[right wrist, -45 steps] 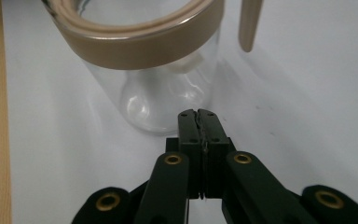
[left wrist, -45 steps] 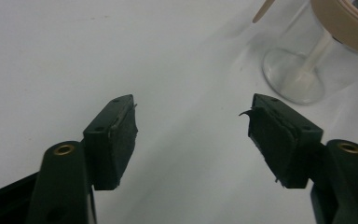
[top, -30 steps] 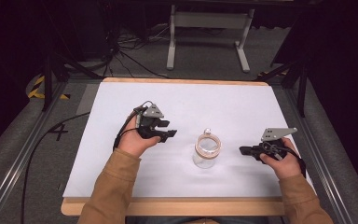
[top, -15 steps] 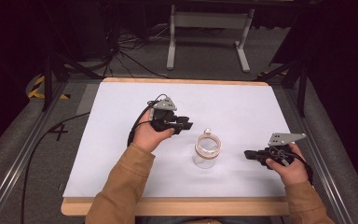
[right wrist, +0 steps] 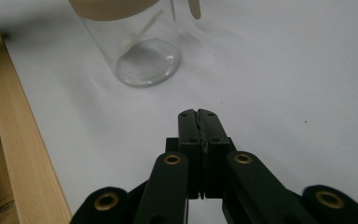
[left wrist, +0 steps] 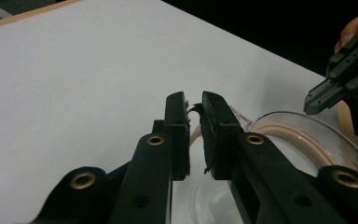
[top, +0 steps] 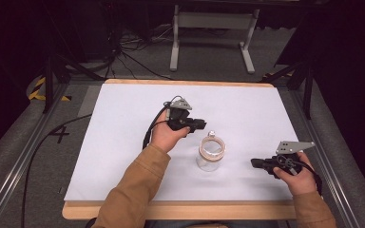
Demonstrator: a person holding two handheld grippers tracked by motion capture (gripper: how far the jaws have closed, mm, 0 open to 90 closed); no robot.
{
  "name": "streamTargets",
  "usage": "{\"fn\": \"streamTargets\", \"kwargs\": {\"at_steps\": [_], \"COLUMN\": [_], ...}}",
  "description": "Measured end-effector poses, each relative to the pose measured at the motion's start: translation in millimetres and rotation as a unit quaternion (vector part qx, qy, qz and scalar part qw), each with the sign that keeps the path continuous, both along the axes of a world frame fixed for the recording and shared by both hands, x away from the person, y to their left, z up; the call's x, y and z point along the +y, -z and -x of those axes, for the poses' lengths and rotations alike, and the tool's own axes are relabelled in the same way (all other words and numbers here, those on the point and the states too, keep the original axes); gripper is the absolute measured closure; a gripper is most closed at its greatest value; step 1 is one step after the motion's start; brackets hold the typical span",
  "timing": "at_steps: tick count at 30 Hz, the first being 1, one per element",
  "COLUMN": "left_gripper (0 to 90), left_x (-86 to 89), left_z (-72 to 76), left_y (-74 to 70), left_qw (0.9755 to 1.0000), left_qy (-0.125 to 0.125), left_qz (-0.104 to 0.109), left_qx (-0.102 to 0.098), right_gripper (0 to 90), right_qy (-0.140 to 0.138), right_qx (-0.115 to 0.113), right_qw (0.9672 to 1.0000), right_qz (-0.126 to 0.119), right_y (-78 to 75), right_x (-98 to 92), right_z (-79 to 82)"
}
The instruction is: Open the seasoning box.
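While your left gripper [top: 200, 125] hovers slightly parted just behind the upright glass jar [top: 209, 154] on the bench [top: 123, 142], with your right gripper [top: 256, 163] pressed together beside it, grip the slippery, breakable rim gently.

Three cameras covered one white counter [top: 123, 142].
The high view looked forward and down from above the person's side. Each gripper view sat low and close, facing along its own jaws; all three shared the glass jar [top: 210, 154] [left wrist: 307, 149] [right wrist: 140, 46].
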State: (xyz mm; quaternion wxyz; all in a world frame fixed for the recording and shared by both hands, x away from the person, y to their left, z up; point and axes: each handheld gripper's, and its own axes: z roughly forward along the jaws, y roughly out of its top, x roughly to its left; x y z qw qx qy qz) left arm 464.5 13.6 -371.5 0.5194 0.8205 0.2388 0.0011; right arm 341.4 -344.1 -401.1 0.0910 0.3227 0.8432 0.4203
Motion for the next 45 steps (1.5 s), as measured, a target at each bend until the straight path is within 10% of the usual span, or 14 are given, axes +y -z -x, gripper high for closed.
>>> {"fn": "streamTargets", "kwargs": {"at_steps": [5, 17, 27, 45], "left_gripper": [80.6, 82.7, 84.7, 86.8], "left_x": [-9.7, -16.3, -24.4, -22.1], "left_z": [-0.6, 5.0, 9.6, 5.3], "left_y": [2.9, 0.4, -0.8, 3.2], "left_qw": [1.0000, 0.9998, 0.9993, 0.9997], "left_qy": [0.002, 0.017, 0.022, 0.023], "left_qz": [-0.003, 0.010, -0.025, 0.002], "left_qx": [-0.001, 0.003, -0.015, 0.011], "right_gripper": [90.0, 90.0, 90.0, 90.0], "right_qy": [-0.011, -0.027, -0.040, -0.065], "right_qx": [0.007, 0.007, 0.004, -0.023], "right_qw": [0.9990, 0.9989, 0.9985, 0.9972], "right_qz": [-0.043, -0.038, -0.036, -0.030], "right_y": [-1.4, -2.0, -4.8, -16.5], "right_x": [-0.7, 10.6, 20.6, 88.4], "right_z": [3.8, 5.4, 9.4, 18.0]}}
